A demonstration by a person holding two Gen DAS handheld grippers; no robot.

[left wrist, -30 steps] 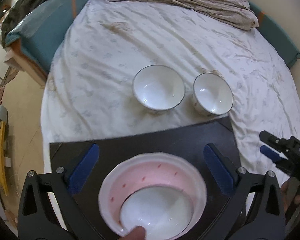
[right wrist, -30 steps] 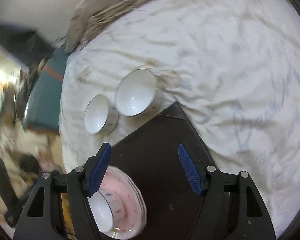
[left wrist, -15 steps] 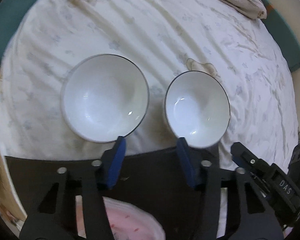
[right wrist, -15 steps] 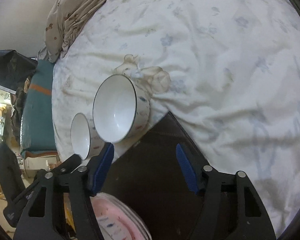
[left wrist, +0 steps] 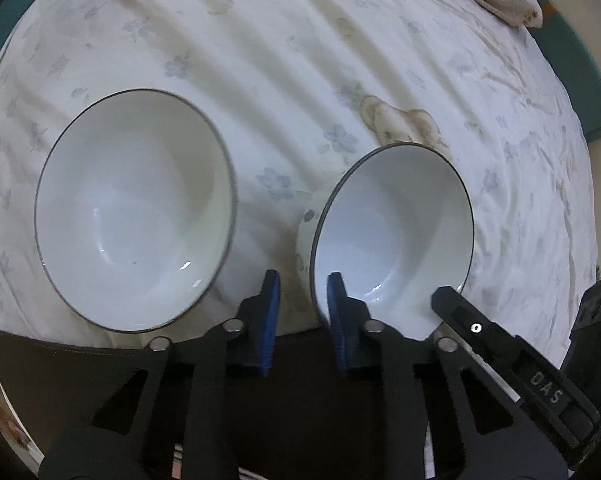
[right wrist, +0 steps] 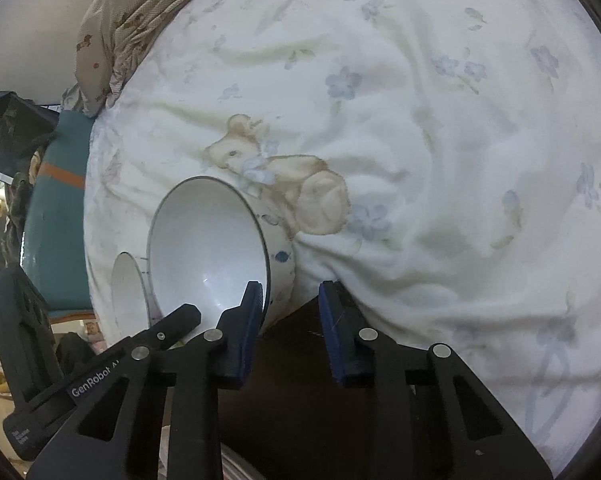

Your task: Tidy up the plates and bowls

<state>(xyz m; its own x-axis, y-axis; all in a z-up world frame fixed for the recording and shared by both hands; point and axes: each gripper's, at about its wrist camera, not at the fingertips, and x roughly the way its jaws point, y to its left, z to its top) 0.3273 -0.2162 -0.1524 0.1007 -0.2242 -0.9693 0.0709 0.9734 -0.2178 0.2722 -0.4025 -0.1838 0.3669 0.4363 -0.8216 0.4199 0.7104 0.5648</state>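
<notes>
Two white bowls with dark rims sit on the bed sheet. In the left wrist view the larger bowl [left wrist: 134,210] is at left and the smaller bowl [left wrist: 392,232] at right. My left gripper [left wrist: 302,292] straddles the smaller bowl's near-left rim, one blue pad inside and one outside, jaws narrowed with a gap. In the right wrist view my right gripper [right wrist: 290,300] straddles the same bowl's [right wrist: 208,248] near-right wall, with a gap between its pads. The larger bowl [right wrist: 126,296] shows edge-on behind it.
A dark board [left wrist: 100,376] lies under both grippers at the bed's near edge. A rumpled beige blanket [right wrist: 140,12] lies at the far end. A teal mattress edge [right wrist: 56,216] runs along the left. The sheet [right wrist: 440,140] is wrinkled and soft.
Both grippers have moved forward off the board to the smaller bowl and narrowed their jaws around its rim. The pink plate stack has dropped out of view.
</notes>
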